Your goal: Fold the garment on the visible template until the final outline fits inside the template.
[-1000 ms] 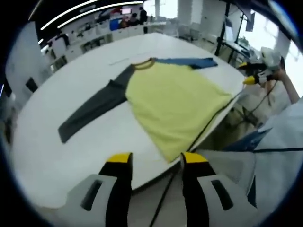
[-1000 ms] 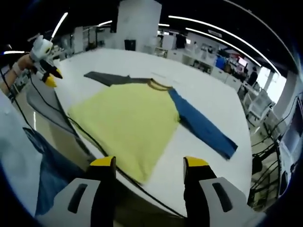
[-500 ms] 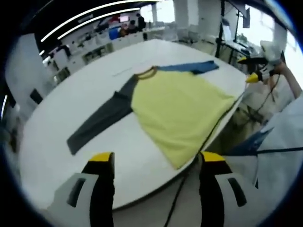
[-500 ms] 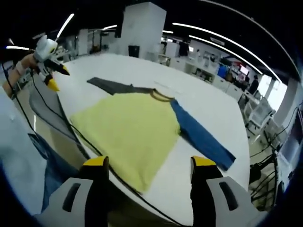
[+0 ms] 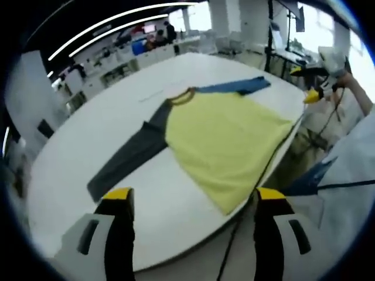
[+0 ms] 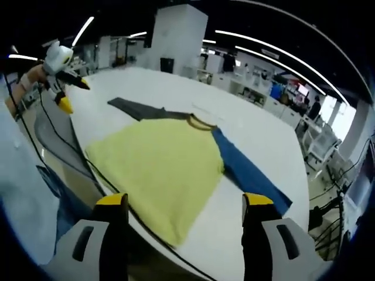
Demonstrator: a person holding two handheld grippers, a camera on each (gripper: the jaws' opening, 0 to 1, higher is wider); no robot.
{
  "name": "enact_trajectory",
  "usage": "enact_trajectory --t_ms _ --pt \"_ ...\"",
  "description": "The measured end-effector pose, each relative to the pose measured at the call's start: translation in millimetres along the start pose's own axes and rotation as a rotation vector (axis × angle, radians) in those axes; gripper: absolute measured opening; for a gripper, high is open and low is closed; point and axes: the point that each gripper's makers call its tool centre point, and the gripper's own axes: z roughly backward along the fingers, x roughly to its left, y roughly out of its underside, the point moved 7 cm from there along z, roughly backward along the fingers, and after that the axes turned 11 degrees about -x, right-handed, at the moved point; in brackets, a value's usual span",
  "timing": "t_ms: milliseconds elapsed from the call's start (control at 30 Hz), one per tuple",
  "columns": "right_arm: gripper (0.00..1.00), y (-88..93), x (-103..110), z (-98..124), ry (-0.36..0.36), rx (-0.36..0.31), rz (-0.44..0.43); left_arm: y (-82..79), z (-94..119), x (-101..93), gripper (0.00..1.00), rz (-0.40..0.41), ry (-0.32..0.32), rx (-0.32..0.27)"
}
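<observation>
On the white table (image 5: 70, 146) the garment (image 5: 222, 137) lies flat; left tool (image 5: 190, 196) and right tool (image 6: 184, 200) both gape wide.

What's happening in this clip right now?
A person holds a gripper in each hand above a white table where a shirt lies flat and unfolded: yellow body, one grey sleeve, one blue sleeve. The left gripper and right gripper both hang open near the table's edge, touching nothing. The shirt's hem lies at that edge, with a black cable running along it. No fold has been made yet.
</observation>
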Motion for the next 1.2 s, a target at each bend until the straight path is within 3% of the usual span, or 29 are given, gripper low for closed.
enact_trajectory --t_ms 467,900,1000,1200 --pt "0.96 -6.9 2 -8 0.025 -0.003 0.004 -10.1 -2 4.9 0.99 -0.021 0.027 -0.035" --pt "1.00 -15.0 11 -10 0.028 -0.010 0.023 -9.7 -5 3.4 1.00 -0.067 0.061 -0.051" --pt "1.00 -18.3 14 -9 0.024 -0.018 0.018 -6.9 -6 6.3 1.00 -0.041 0.052 -0.031" --pt "1.00 -18.4 20 -14 0.027 -0.013 0.017 -4.0 -2 11.6 1.00 -0.066 0.044 -0.020"
